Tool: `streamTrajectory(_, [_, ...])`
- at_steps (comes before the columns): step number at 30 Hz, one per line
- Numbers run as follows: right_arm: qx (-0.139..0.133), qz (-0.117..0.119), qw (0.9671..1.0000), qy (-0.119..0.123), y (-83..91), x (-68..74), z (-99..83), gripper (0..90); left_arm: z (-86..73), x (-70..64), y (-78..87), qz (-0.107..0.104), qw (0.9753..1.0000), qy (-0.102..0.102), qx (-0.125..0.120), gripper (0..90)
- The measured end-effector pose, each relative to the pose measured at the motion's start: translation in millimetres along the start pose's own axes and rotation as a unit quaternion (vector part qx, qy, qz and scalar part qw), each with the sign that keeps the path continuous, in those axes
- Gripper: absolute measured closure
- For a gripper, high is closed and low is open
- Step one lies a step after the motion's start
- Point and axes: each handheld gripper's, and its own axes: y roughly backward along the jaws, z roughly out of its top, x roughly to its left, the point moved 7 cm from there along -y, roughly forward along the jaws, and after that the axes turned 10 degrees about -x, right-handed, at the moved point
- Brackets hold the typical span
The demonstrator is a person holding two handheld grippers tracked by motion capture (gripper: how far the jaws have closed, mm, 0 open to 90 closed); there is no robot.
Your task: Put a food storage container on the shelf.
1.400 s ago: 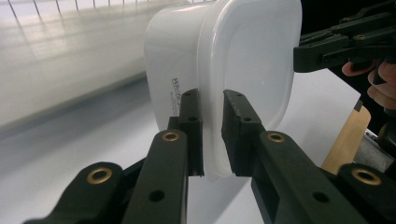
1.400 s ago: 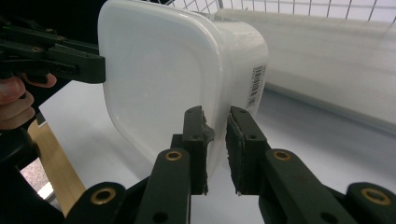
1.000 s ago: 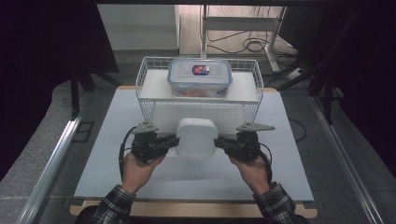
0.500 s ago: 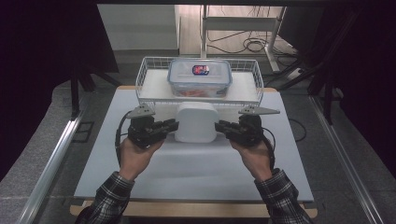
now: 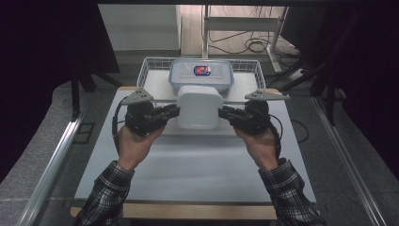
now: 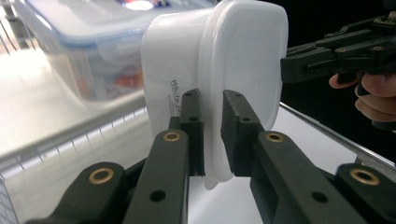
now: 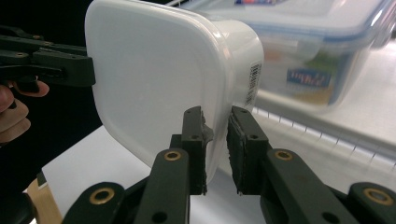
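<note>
A white lidded plastic tub [image 5: 199, 107] hangs in the air just in front of the wire basket [image 5: 147, 69], held from both sides. My left gripper [image 5: 175, 111] is shut on the lid's rim at the tub's left edge, and my right gripper [image 5: 222, 113] is shut on the rim at its right edge. In the left gripper view the jaws clamp the tub's [image 6: 219, 70] lid lip at my left gripper [image 6: 212, 126]. In the right gripper view my right gripper [image 7: 216, 135] pinches the same lip of the tub [image 7: 159, 79]. The tub tilts with its lid toward me.
Inside the basket lies a clear food box with a blue-trimmed lid [image 5: 201, 75], directly behind the tub. The white tabletop [image 5: 197, 160] stretches in front of my hands. Cables lie on the floor beyond the table.
Both grippers have carried the white tub up and away from me, from the middle of the table to the basket's front rim. The grip on each side is unchanged.
</note>
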Motion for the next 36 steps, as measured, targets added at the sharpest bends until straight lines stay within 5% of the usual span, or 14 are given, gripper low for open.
streamTrajectory(36, [-0.044, -0.017, 0.9986, 0.023, -9.3, -5.6, 89.4, 76.8, 79.6, 22.2, -9.0, -0.016, 0.9989, 0.002, -0.044, 80.2])
